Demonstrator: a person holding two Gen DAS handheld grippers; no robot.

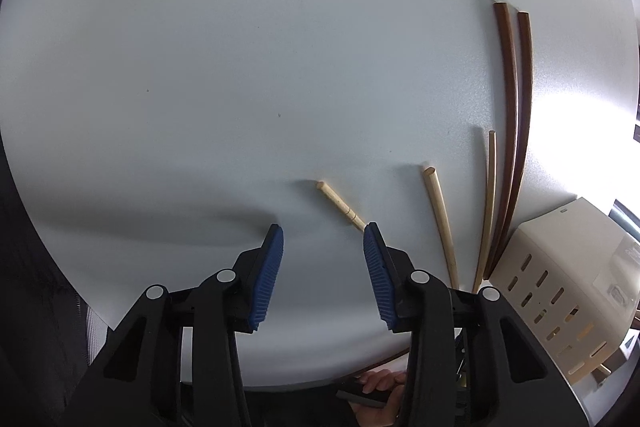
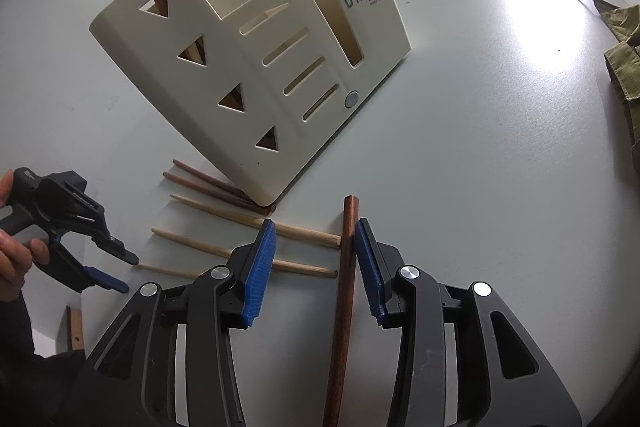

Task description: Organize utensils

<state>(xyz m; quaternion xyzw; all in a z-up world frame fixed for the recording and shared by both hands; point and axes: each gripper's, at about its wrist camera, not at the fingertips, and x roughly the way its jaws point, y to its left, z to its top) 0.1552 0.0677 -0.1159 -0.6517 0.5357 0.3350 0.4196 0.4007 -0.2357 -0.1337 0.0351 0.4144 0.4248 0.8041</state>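
White table (image 2: 460,167); dark chopstick (image 2: 345,287) between right fingers (image 2: 258,267).

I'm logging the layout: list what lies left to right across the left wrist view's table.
Short pale chopstick → longer pale chopstick → thin pale chopstick → two dark brown chopsticks → cream utensil holder.
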